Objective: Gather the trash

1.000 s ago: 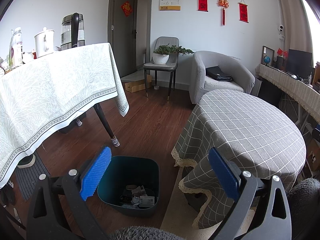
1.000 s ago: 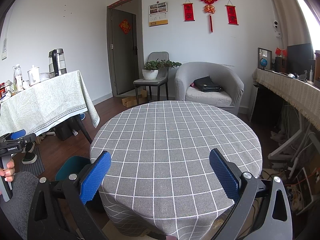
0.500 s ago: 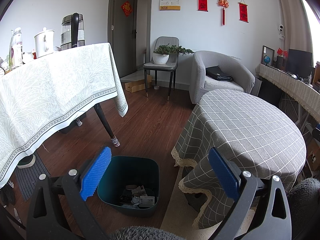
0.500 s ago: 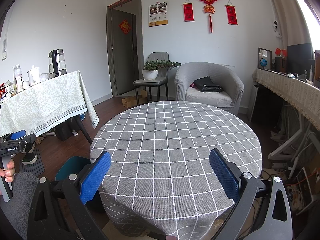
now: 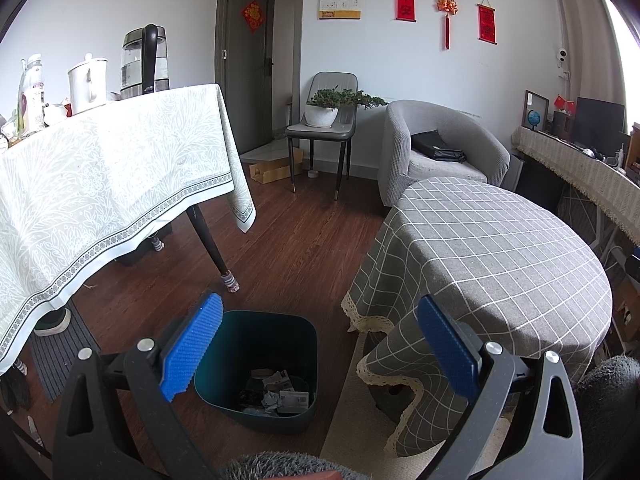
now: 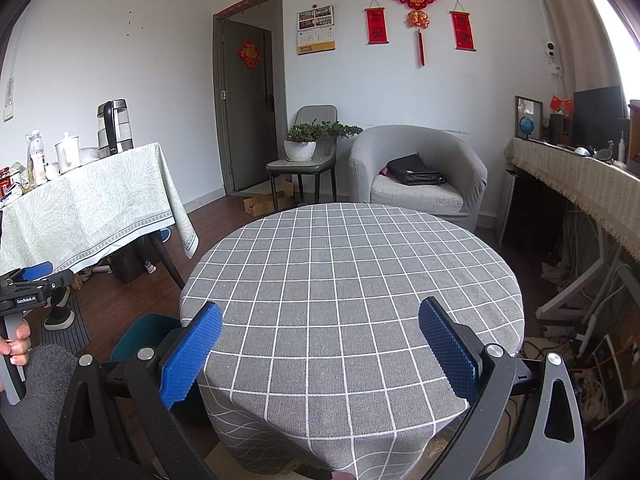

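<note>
Left wrist view: my left hand-held gripper (image 5: 318,344) hangs spread wide with nothing between its blue pads (image 5: 192,346), aimed down toward the teal bin (image 5: 260,364) that stands on the wooden floor (image 5: 296,248), just beside the draped edge of the round table (image 5: 500,264). In the bottom of the bin I can see the trash (image 5: 278,394): crumpled paper, wrappers and what look like small cards lying in a loose heap. The part of the checked cloth visible from here carries nothing. The floor around the bin looks free of scraps too, though a cardboard box (image 5: 276,170) lies under the far chair and I cannot say whether that counts as rubbish.

Right wrist view: my right hand-held gripper (image 6: 320,350) is likewise wide apart and holds nothing, pointed across the round table, whose whole top shows only bare grey check. A corner of the teal bin peeks out at the table's left edge, low down. Further left I see the person's hand (image 6: 16,344) around the handle of the other tool.

My judgement is that the collecting is done or very nearly so: the rubbish sits in the bin, the table is cleared, and neither tool carries anything. What could remain is a last look over the floor.
</note>
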